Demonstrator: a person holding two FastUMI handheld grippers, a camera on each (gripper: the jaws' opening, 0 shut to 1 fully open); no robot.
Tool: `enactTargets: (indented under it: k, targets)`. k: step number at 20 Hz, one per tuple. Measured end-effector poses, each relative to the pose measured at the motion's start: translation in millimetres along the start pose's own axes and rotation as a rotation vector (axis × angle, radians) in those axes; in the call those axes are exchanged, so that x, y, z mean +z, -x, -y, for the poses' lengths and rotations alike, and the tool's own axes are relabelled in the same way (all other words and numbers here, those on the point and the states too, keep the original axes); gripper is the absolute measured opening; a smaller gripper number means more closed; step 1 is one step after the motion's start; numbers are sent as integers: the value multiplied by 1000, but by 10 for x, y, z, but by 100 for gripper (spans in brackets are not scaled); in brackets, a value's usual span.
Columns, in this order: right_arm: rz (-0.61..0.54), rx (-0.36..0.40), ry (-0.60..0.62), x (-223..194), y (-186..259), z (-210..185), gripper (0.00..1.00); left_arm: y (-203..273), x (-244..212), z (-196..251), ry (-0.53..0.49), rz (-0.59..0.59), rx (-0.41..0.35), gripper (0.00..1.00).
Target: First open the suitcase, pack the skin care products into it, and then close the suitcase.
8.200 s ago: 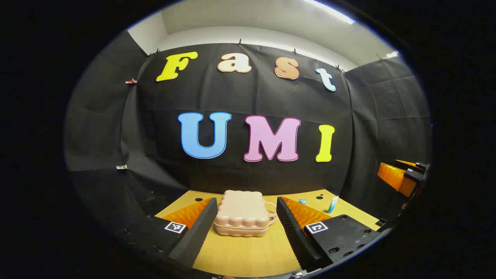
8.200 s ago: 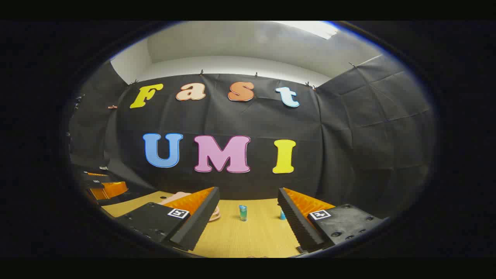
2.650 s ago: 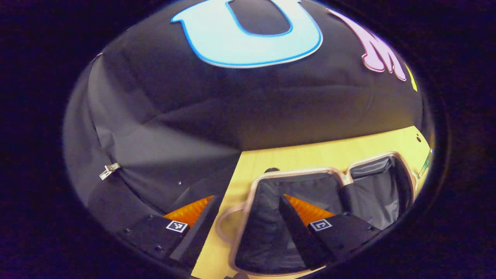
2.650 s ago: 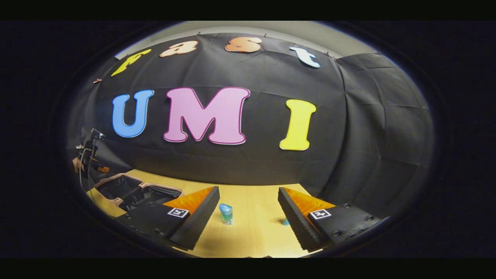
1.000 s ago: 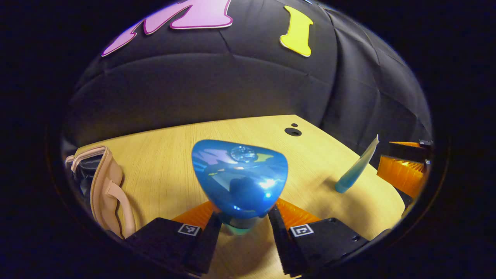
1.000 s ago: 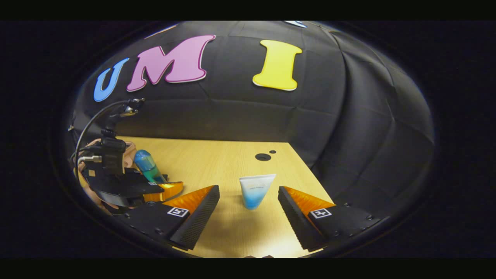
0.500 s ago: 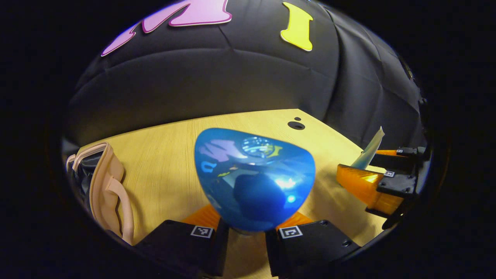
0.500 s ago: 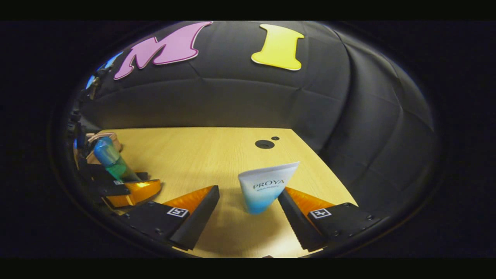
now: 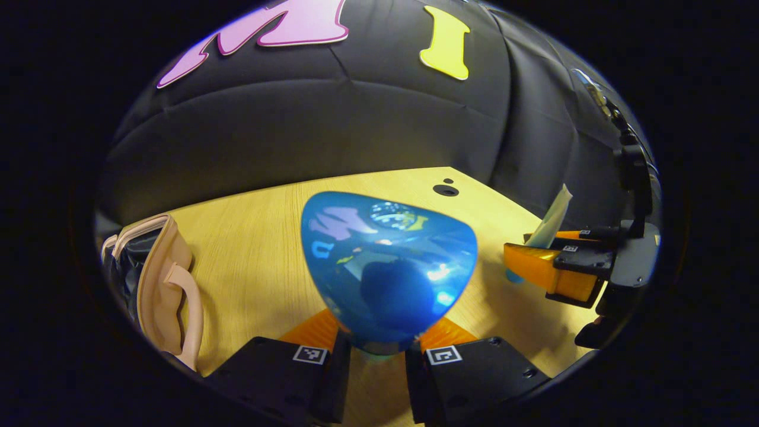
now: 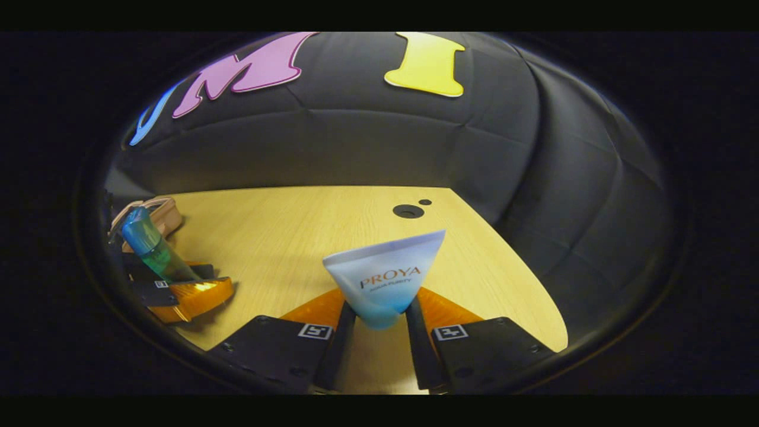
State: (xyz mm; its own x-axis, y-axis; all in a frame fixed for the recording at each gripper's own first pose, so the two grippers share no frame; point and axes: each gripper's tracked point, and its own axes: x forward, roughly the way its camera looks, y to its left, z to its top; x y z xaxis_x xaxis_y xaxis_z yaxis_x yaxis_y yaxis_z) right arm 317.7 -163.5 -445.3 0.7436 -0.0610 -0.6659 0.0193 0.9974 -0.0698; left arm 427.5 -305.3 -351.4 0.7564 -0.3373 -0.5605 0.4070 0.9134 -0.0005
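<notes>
Blue and glossy, the cap of a small bottle (image 9: 388,276) loomed large in the left gripper view, its rounded top aimed at the camera. The left gripper (image 9: 377,362) had both fingers pressed against the bottle's lower body, so the bottle's long axis ran up from the jaws toward the lens, roughly along the fingers. In the right gripper view the same bottle appeared far to the left, blue cap above a green body, leaning slightly.

The right gripper (image 10: 379,332) was closed on the narrow cap end of a white and blue tube (image 10: 384,277). The tube stood cap down, its wide flat crimped end uppermost, long axis near upright with a slight lean.

Pale pink, the suitcase (image 9: 155,284) lay open on the light wooden table (image 9: 255,249), dark lining showing, at the far left edge of the left gripper view. In the right gripper view only a sliver of it (image 10: 163,212) showed, beyond the left gripper.

Judging from this, the coming move turned on the suitcase lying to the left of both grippers. The left gripper was much nearer to it, so the bottle would likely travel first, sideways to the left. The tube would need a longer carry across the table, past where the left gripper worked, which risked a bump between the two.
</notes>
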Motion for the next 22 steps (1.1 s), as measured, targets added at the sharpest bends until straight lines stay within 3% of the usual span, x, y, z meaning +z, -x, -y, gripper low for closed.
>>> enactTargets:
  k: [1, 4, 5, 6, 7, 9, 11, 14, 16, 17, 22]
  targets:
    - [7, 9, 2, 30, 26, -35, 47, 15, -11, 13, -3, 0, -5, 46]
    - [60, 35, 21, 202, 149, -155, 47, 62, 82, 11, -16, 23, -5, 48]
    - [79, 46, 27, 269, 201, -203, 47, 101, 127, 26, -13, 41, -1, 44]
    - [97, 56, 35, 332, 255, -259, 42, 154, 175, 39, -3, 57, 2, 48]
    - [107, 71, 45, 368, 319, -320, 46, 210, 191, 13, 8, 73, 8, 48]
    - [122, 105, 69, 453, 450, -455, 42, 487, 387, -78, 33, 111, 20, 41]
    - [152, 135, 89, 585, 602, -588, 47, 817, 553, -251, 65, 148, 39, 44]
    - [181, 181, 77, 732, 870, -839, 46, 1221, 668, -767, 103, 146, 120, 40]
    - [194, 208, 60, 813, 1026, -1034, 46, 1434, 676, -1181, 129, 139, 188, 43]
    - [204, 221, 56, 859, 1095, -1133, 47, 1555, 633, -1415, 128, 131, 229, 40]
    - [219, 282, 79, 924, 1314, -1620, 46, 1883, 170, -2555, 118, -3, 418, 47]
